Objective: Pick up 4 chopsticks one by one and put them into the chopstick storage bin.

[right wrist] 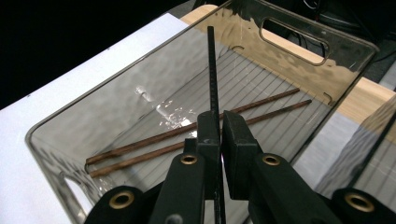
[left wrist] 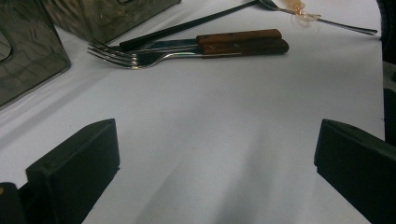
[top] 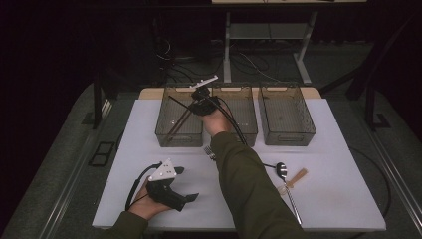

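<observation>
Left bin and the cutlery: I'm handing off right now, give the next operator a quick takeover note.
Right gripper: shut on a black chopstick, held over the left bin.
Left gripper: open, holding nothing, low over the white table.
Done: two brown chopsticks lie in the left bin.
Left: drop the black chopstick in. On the table remain two wooden-handled forks, another black chopstick, a spoon. Middle bin and right bin look empty.

Right gripper point(right wrist: 219, 140) is stretched out on a long-sleeved arm, jaws pinched nearly shut; left gripper point(top: 189, 197) sits low, jaws wide apart.
</observation>
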`<act>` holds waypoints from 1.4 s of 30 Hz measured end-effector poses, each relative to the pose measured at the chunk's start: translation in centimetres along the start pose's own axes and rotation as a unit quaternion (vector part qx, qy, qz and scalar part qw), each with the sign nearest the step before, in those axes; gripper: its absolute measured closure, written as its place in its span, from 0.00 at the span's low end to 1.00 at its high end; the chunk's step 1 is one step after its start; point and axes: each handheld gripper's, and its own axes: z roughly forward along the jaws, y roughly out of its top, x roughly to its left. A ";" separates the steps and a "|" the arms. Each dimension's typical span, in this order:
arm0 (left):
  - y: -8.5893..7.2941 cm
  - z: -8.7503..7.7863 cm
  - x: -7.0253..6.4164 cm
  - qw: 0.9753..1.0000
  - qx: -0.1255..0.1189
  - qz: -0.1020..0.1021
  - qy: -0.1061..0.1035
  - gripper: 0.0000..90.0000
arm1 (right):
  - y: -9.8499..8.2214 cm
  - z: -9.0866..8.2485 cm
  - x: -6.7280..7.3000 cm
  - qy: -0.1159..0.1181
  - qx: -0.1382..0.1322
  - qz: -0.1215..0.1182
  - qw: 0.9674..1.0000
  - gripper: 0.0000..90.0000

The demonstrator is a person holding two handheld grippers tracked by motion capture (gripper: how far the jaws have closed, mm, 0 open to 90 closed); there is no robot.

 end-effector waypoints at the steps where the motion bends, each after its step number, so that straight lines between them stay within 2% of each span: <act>1: 0.0 0.0 0.0 1.000 0.000 0.001 0.000 0.00 | 0.0 0.2 0.1 -0.002 0.003 0.001 1.000 0.95; 12: 0.0 -0.1 0.0 1.000 -0.003 -0.001 -0.001 0.00 | 0.3 2.0 1.4 0.001 0.016 0.001 1.000 0.94; 14: 0.0 -0.2 0.0 1.000 -0.004 -0.001 -0.001 0.00 | 0.4 2.0 1.6 -0.004 0.003 -0.001 1.000 0.80; 17: 0.1 -0.3 0.1 1.000 -0.003 0.003 -0.001 0.00 | 0.5 1.8 1.6 0.004 -0.002 -0.003 1.000 0.71; 19: 0.1 -0.3 0.1 1.000 -0.002 0.004 0.000 0.00 | 0.5 1.5 1.5 0.001 0.000 -0.007 1.000 0.67; 23: 0.1 -0.3 0.1 1.000 -0.003 0.007 -0.001 0.00 | 0.5 0.8 1.2 0.014 0.001 0.001 1.000 0.60; 31: 0.1 -0.3 0.1 1.000 -0.007 0.003 0.000 0.00 | 0.0 -0.4 1.0 0.027 -0.012 -0.003 1.000 0.54; 34: 0.0 -0.4 0.2 1.000 -0.005 0.001 0.001 0.00 | -0.1 -1.1 0.9 0.051 -0.014 -0.003 0.999 0.49; 41: 0.0 -0.4 0.2 1.000 -0.005 0.001 0.000 0.00 | -1.0 -3.5 0.4 0.076 -0.032 -0.020 0.996 0.44; 42: 0.0 -0.4 0.1 1.000 -0.008 -0.005 0.001 0.00 | -1.3 -3.9 0.2 0.078 -0.034 -0.020 0.996 0.44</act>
